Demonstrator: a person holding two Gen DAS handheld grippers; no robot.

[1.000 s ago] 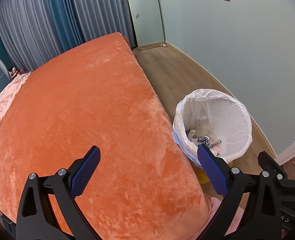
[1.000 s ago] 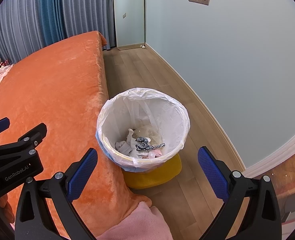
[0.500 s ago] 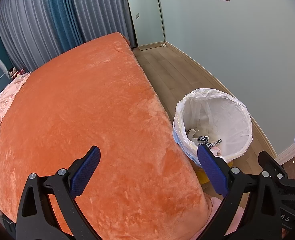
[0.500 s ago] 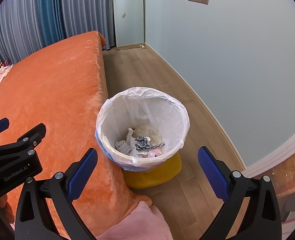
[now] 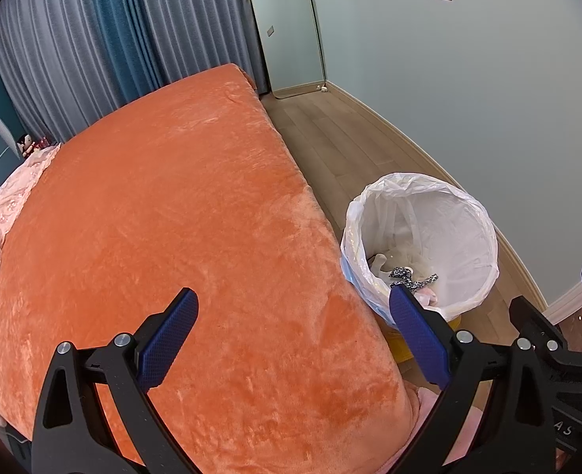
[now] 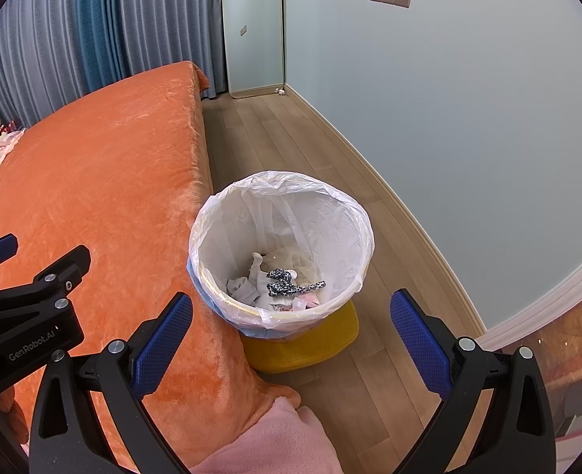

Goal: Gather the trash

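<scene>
A trash bin (image 6: 360, 237) lined with a white plastic bag stands on the wooden floor beside the bed; it also shows in the left wrist view (image 5: 484, 233). Inside lie white crumpled scraps (image 6: 247, 286) and a black-and-white spotted strip (image 6: 287, 282). My right gripper (image 6: 291, 339) is open and empty, above and in front of the bin. My left gripper (image 5: 293, 341) is open and empty over the orange bedspread (image 5: 172, 217), with the bin to its right.
A yellow object (image 6: 310, 345) sits under the bin. A pink cloth (image 6: 275, 442) lies at the bed's near corner. The pale wall (image 6: 468, 118) and its skirting run close along the right. A mirror (image 6: 253, 27) leans at the far wall beside curtains (image 6: 93, 27).
Both views have shifted very slightly; the bin sits marginally lower and closer. Both grippers stay open and empty.
</scene>
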